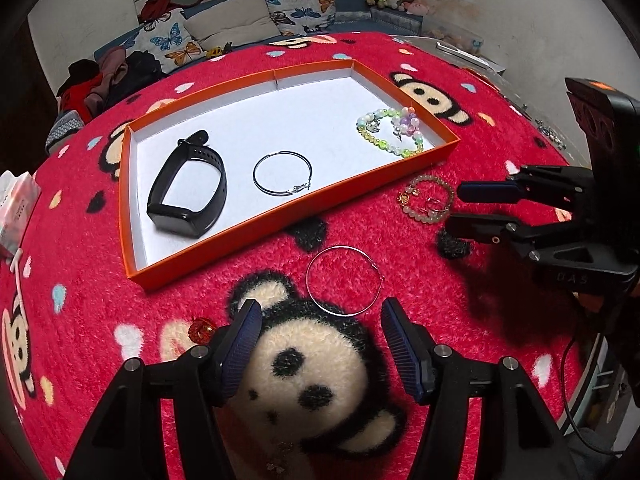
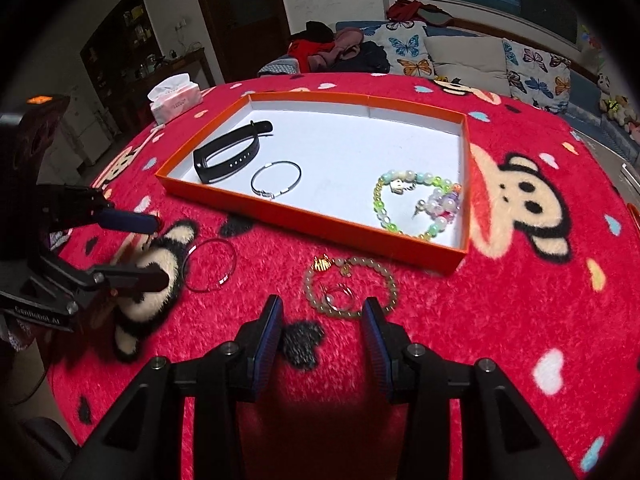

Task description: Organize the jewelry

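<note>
My left gripper (image 1: 320,320) hovers with jaws open and empty just short of a silver hoop (image 1: 345,281) on the red worktop (image 1: 400,360); my right gripper (image 2: 323,312) (jaws likewise open, holding nothing) faces a pale bead bracelet (image 2: 350,287); inside the orange tray (image 1: 280,210) lie a black band (image 1: 186,189), a second hoop (image 1: 282,172) and a pastel bead bracelet (image 1: 390,131).

Your left gripper (image 1: 318,314): low, level, jaws spread wide, nothing between them. Your right gripper (image 2: 323,311): low, level, jaws parted, likewise unloaded.
</note>
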Demonstrator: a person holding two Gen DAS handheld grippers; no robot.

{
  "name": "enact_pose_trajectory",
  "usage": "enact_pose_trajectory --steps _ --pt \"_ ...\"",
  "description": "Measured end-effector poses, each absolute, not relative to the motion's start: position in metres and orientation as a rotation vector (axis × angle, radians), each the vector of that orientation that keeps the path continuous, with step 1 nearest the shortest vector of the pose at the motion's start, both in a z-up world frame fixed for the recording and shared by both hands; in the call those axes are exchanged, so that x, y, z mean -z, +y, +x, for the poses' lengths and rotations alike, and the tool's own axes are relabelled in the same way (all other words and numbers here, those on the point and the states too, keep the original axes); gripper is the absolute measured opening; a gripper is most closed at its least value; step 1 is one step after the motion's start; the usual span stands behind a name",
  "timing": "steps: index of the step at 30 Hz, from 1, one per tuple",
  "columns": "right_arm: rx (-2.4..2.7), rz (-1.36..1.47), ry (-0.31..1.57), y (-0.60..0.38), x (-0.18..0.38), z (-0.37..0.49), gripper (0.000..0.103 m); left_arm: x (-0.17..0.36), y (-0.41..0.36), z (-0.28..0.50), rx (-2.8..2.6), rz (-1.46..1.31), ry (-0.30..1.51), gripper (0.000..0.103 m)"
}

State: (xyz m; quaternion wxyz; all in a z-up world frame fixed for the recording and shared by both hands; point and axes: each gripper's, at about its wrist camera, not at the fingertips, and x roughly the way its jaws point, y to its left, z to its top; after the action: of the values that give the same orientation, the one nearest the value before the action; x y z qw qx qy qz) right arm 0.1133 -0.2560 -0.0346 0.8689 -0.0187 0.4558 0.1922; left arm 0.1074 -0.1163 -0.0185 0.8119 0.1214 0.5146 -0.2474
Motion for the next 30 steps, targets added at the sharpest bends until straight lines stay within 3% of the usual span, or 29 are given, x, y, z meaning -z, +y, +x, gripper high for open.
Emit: enact_pose_trajectory --steps 3,7,17,21,30 --pt "-0.407 -0.030 0.956 -0.257 0.036 0.118 0.045 0.020 -0.117 0.108 0.529 0.261 1.101 0.066" --pt "-0.402 -0.017 0.972 -0.258 0.040 0.122 0.032 0.021 -0.119 0.109 0.533 0.263 1.100 0.066" --pt "-0.382 -0.042 1.000 -0.255 0.048 0.127 0.028 0.027 -0.130 0.111 0.567 0.282 1.113 0.066" --pt "-0.386 -0.064 0.996 -0.251 0.049 0.126 0.020 0.033 -0.136 0.115 0.575 0.300 1.130 0.066" --pt "-0.391 -0.056 0.987 -0.255 0.049 0.126 0.020 0.045 -0.146 0.126 0.591 0.364 1.145 0.066"
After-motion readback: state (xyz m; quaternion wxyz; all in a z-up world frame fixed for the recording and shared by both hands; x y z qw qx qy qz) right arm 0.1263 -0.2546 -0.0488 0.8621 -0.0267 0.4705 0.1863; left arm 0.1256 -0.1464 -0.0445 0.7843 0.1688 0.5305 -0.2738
